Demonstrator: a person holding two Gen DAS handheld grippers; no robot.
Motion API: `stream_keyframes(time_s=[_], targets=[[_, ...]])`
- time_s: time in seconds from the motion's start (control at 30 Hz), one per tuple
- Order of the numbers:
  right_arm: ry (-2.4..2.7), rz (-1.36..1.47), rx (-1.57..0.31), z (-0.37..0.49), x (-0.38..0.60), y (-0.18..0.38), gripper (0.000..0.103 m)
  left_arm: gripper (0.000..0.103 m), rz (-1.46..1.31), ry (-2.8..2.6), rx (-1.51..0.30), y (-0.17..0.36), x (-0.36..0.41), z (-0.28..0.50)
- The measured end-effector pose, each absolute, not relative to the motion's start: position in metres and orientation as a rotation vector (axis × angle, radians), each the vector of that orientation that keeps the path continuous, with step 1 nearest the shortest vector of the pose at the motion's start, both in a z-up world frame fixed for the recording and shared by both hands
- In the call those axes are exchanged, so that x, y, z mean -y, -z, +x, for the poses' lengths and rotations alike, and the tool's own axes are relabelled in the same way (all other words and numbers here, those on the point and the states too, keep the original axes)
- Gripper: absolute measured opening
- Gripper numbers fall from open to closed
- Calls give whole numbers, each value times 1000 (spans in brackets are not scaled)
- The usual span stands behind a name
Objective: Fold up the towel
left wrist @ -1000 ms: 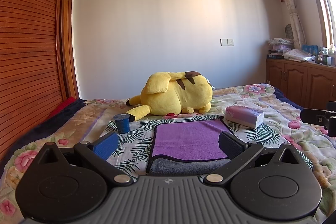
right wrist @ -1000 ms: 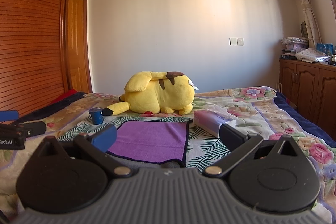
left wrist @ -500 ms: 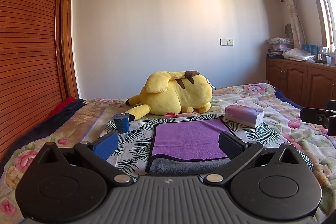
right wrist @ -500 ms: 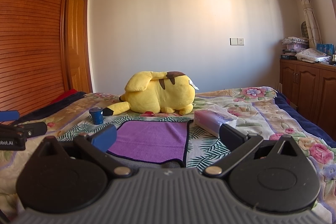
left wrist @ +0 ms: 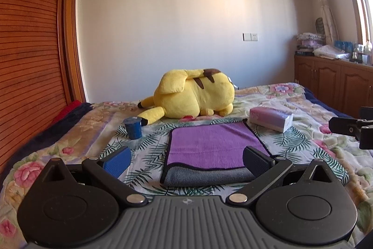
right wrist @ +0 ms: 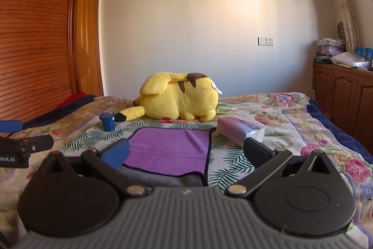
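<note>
Left wrist view: looking forward over a purple microfibre towel with dark piping and a grey underside point(left wrist: 215, 148), lying flat on the floral quilted bedspread point(left wrist: 310, 139), already doubled once with the grey layer showing along the near edge.
Right wrist view: showing the same towel point(right wrist: 170, 149) lying to the lower left, its near right corner sitting between the fingers.
Left gripper point(left wrist: 186, 161): hovering just short of the towel's near edge, jaws spread wide, holding nothing.
Right gripper point(right wrist: 186, 153): also hanging with jaws wide apart, gripping nothing.
Handling: probably light, soft and limp, sagging wherever unsupported; plush pile likely giving good grip, not slippery, nothing fragile.
Where to take hold: pinching both layers at the two near corners, one gripper each, seeming best for carrying the edge over evenly.
Risk: catching only the top purple layer, or snagging the bedspread beneath.
Nearby: round dark blue cup point(left wrist: 133, 128), yellow plush toy point(left wrist: 195, 95) and pink tissue pack point(left wrist: 271, 118) lying beyond the towel.
</note>
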State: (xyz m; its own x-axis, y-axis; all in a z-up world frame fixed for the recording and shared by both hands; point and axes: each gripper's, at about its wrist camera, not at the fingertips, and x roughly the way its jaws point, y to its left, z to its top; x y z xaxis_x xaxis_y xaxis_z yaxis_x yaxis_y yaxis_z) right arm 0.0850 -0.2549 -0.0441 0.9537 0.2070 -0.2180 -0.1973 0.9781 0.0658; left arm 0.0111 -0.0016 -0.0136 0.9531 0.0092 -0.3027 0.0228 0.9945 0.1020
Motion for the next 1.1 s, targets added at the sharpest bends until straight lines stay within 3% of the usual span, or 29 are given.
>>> stream_keyframes(time_s=[1.1], targets=[[-233,-24,-403,142,240,67,103,87,162,67,-487,44,4,68]])
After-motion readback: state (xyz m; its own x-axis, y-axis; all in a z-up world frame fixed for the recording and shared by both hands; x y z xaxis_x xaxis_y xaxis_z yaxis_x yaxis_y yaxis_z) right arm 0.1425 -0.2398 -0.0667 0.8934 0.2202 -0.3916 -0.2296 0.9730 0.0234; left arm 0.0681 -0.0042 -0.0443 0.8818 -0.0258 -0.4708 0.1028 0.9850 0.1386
